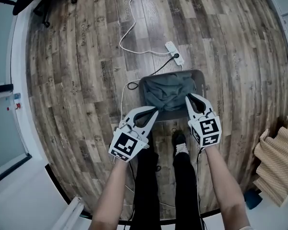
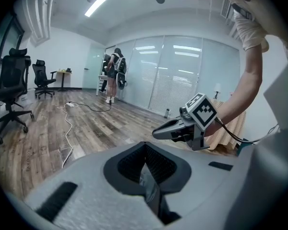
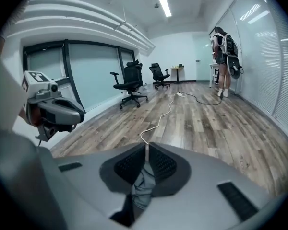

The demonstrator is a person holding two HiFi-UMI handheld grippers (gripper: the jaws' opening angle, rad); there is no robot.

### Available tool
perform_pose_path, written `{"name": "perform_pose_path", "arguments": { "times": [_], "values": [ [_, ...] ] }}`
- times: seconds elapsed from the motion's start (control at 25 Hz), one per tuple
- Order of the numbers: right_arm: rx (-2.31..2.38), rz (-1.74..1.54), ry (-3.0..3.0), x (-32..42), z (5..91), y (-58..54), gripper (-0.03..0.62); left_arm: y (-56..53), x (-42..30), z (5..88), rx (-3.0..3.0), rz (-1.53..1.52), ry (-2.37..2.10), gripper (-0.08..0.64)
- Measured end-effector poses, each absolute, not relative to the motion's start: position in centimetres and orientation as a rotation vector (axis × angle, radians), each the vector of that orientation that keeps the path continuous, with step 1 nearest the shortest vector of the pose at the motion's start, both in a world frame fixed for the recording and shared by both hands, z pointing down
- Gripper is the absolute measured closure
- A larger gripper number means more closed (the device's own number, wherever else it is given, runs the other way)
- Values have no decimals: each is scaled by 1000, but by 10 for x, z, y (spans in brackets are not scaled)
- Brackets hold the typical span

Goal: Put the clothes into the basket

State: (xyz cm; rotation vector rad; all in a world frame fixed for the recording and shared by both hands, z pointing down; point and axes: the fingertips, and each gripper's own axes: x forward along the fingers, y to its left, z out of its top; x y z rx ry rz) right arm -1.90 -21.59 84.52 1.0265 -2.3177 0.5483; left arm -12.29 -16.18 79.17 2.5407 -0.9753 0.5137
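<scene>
Left tongs (image 1: 155,111) are clenched on a thin fold of the grey-green garment (image 1: 169,91), the cloth pinched between the closed jaws. Right tongs (image 1: 187,97) are likewise clamped on a bunched edge of the same garment. The two tips sit at the near left and near right sides of the cloth, which spreads between them and fills the dark grey basket (image 1: 200,79). The basket stands on the wooden floor (image 1: 81,56), just beyond the person's shoe (image 1: 179,142). Touching its far rim lies a black cable, plugged into a white power strip (image 1: 175,52) farther off. Beige woven fabric (image 1: 278,159) lies well apart at the near right.
</scene>
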Motion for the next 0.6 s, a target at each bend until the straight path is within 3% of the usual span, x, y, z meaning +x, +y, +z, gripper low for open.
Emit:
{"name": "perform_pose_path", "arguments": {
  "times": [0.28,0.6],
  "values": [
    [973,648,-2407,-5,727,-202,572,-162,-127,710,2470,446,-1104,548],
    [893,522,-2528,10,577,-188,573,-153,-109,596,2457,403,-1147,548]
  ]
}}
